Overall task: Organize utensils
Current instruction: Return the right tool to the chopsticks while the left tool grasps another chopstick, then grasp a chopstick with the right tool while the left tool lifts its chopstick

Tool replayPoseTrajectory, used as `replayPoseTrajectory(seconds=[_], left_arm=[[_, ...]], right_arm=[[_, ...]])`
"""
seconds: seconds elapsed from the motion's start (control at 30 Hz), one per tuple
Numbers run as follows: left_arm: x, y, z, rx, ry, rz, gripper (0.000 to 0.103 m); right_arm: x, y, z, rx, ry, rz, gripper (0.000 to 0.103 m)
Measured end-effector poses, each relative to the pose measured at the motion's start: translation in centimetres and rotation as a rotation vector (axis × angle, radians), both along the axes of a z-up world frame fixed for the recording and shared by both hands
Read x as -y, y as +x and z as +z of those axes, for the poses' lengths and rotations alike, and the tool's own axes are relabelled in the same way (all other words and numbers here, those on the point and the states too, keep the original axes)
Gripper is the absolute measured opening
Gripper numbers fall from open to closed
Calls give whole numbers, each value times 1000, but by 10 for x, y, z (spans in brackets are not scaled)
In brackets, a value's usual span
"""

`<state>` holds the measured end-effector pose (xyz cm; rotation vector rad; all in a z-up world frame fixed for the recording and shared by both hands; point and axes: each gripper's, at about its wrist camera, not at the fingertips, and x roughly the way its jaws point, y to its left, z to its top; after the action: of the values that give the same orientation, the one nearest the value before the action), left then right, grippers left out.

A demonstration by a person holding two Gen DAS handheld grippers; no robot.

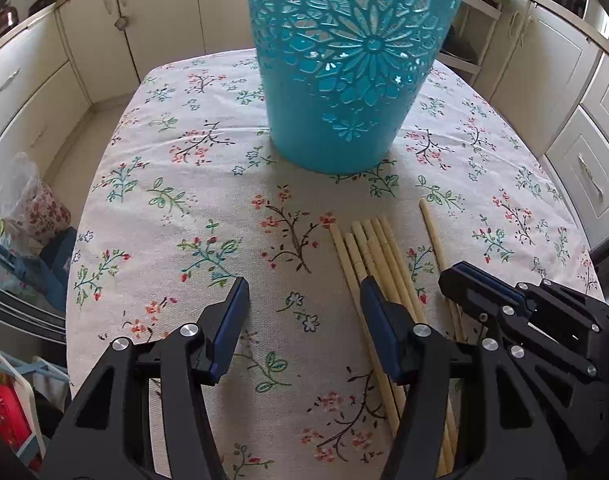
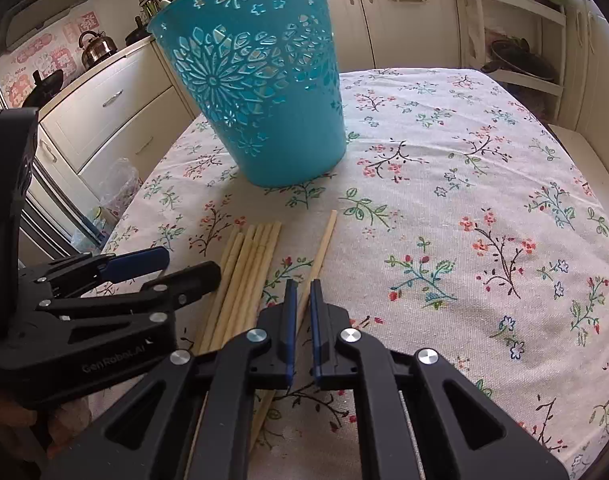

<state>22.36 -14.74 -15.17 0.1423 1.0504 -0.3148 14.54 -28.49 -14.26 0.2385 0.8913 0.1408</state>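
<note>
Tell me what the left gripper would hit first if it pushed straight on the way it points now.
Probably the flowered tablecloth: the left gripper points steeply down at bare cloth between its jaws, left of the bundle of pale wooden chopsticks. The perforated turquoise plastic basket stands farther on, though depth is uncertain.

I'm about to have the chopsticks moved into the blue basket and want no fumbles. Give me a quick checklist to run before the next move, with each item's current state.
1. Blue basket upright on the tablecloth: ok.
2. Single chopstick between the right gripper jaws: ok, they are shut on it.
3. Single chopstick off the cloth: cannot tell.
4. Chopstick bundle between the left gripper jaws: not ok, the jaws stand apart beside it, one finger over the bundle.
5. Grippers apart from each other: ok, close but not touching.
6. Basket mouth free of obstruction: cannot tell, the rim is cut off or seen side-on.
</note>
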Motion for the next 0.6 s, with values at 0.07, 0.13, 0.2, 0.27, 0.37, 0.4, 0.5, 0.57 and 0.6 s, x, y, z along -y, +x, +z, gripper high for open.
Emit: replayPoseTrajectory(seconds=[0.07,0.13,0.2,0.27,0.37,0.4,0.5,0.57,0.6], left_arm=[[6,0,-2,17,46,-5,53],[8,0,-2,19,50,-1,50],[9,0,-1,17,45,-11,42],[8,-1,0,20,32,-38,29],[7,-1,1,7,10,-106,9],[7,0,1,1,9,-120,7],[0,6,2,-33,4,-162,6],[-3,12,1,-41,21,-140,7],[-4,15,0,-49,13,-126,7]], right_arm=[[0,0,0,1,-1,-1,7],[-1,0,0,2,-5,-1,7],[-1,0,0,3,-8,0,7],[-1,1,0,3,-9,3,7],[-2,0,2,-5,-34,17,7],[-2,-1,3,-10,-37,16,7],[3,-1,4,-26,-19,2,7],[5,6,2,-26,-10,-14,14],[5,10,2,-24,-9,-15,14]])
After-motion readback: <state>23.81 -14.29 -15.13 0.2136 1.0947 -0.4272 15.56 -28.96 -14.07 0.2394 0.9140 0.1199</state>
